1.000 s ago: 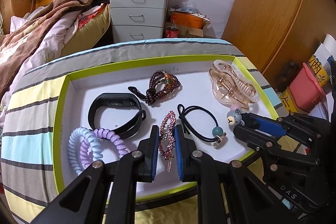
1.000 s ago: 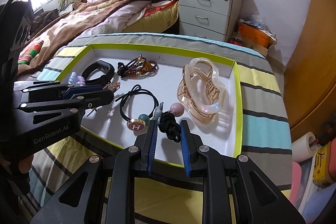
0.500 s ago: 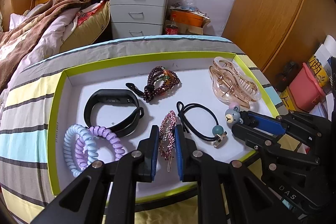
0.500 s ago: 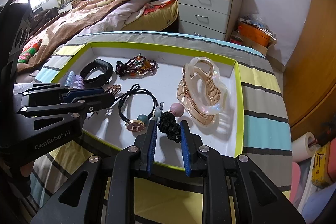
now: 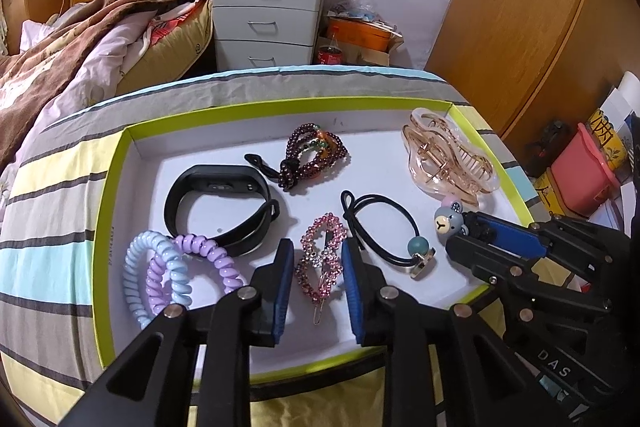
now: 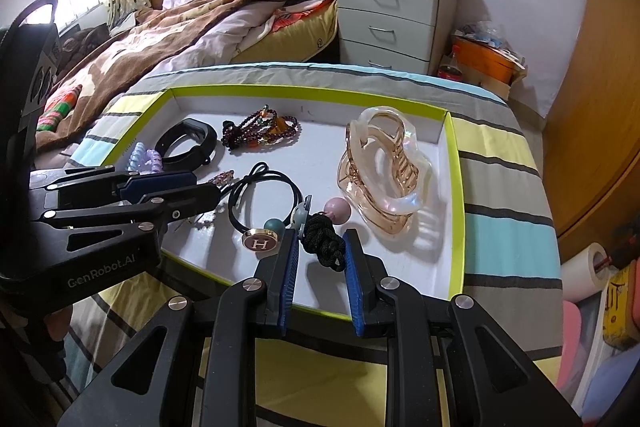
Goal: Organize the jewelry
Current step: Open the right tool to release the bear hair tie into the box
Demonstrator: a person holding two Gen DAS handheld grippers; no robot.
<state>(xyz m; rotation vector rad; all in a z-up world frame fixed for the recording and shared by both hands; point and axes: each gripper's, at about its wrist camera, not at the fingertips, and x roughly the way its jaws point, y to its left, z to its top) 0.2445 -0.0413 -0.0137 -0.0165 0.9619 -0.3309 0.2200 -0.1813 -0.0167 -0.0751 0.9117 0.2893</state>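
Since the earlier frames the left gripper [image 5: 316, 263] has just been opening, its jaws now standing a little apart on either side of the pink beaded hair clip [image 5: 320, 259], which lies flat in the white tray [image 5: 120, 163] and looks released rather than held; the placing step seems done, so the next move calls for lifting that gripper clear without dragging the clip; the clip is small, sparkly and leaf-shaped, with a thin metal tongue at its near end; just beside it lies a black hair tie [image 5: 380, 227], and the right gripper [image 6: 320, 247] stays narrowly closed on a black knotted hair tie [image 6: 324, 243] with a bear charm.
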